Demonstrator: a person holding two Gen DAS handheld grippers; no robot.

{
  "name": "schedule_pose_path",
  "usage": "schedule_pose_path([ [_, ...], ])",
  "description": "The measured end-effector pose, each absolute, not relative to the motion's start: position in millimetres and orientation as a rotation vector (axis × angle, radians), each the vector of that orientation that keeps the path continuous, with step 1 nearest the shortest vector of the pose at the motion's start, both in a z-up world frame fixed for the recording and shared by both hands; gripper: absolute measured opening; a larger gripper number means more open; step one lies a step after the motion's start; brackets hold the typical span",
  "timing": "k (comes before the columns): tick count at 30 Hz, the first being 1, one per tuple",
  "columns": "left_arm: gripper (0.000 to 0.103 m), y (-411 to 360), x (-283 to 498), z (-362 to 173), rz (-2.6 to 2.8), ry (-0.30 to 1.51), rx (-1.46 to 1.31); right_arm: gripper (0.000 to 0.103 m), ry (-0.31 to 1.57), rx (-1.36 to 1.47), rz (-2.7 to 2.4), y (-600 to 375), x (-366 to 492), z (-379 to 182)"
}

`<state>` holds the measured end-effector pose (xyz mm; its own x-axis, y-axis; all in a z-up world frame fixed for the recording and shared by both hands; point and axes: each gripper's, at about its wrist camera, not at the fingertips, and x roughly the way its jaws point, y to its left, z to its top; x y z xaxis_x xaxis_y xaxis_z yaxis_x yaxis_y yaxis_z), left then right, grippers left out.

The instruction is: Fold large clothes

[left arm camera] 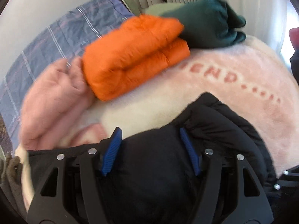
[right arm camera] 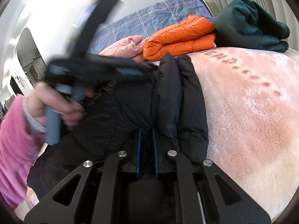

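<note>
A black puffer jacket (left arm camera: 214,115) (right arm camera: 168,93) lies bunched on a fluffy pink blanket (left arm camera: 243,71) (right arm camera: 252,112). My left gripper (left arm camera: 149,130) hovers over it with its blue pads wide apart. The jacket shows between and below them, and the pads do not press on it. In the right wrist view the left gripper (right arm camera: 143,69) is a blur above the jacket's far end, carried by a hand (right arm camera: 56,104) in a pink sleeve. My right gripper (right arm camera: 146,130) is shut on a fold of the jacket at its near edge.
Folded clothes lie in a row at the far side of the blanket: a pink jacket (left arm camera: 54,97) (right arm camera: 123,44), an orange puffer (left arm camera: 134,56) (right arm camera: 177,37) and a dark green garment (left arm camera: 205,24) (right arm camera: 248,24). A blue plaid sheet (left arm camera: 46,43) (right arm camera: 149,16) covers the bed behind them.
</note>
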<state>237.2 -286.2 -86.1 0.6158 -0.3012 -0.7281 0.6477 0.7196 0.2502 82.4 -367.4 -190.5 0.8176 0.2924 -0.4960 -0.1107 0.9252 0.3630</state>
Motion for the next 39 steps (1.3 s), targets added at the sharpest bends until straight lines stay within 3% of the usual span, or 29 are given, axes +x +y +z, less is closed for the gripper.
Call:
schedule_pose_path([
  [3,0.065,-257,226,-41,-0.566,0.617,0.477,0.011,0.577,0.337,0.224,-368,83,-191],
  [6,0.065,-228,234,-30,-0.464,0.578,0.506,0.011,0.574,0.347,0.23,-370,83,-191],
  [11,0.068,-185,285,-117,-0.42,0.789,0.475,0.011,0.57,0.327,0.258,-367,86,-189],
  [22,0.068,-197,273,-125,-0.343,0.736,0.555,0.012,0.596,0.318,0.227,-369,84,-185],
  [24,0.067,-196,261,-114,-0.32,0.69,0.582,0.028,0.611,0.326,0.221,-374,67,-169],
  [26,0.067,-191,247,-99,-0.339,0.672,0.578,0.079,0.566,0.323,0.209,-384,42,-153],
  [30,0.075,-173,200,-71,-0.434,0.609,0.561,0.085,0.567,0.387,0.184,-414,14,-148],
  [36,0.075,-164,164,-78,-0.469,0.601,0.542,0.085,0.778,0.692,0.301,-423,38,-196],
  [39,0.075,-163,168,-94,-0.47,0.631,0.513,0.089,0.777,0.701,0.296,-418,41,-196],
])
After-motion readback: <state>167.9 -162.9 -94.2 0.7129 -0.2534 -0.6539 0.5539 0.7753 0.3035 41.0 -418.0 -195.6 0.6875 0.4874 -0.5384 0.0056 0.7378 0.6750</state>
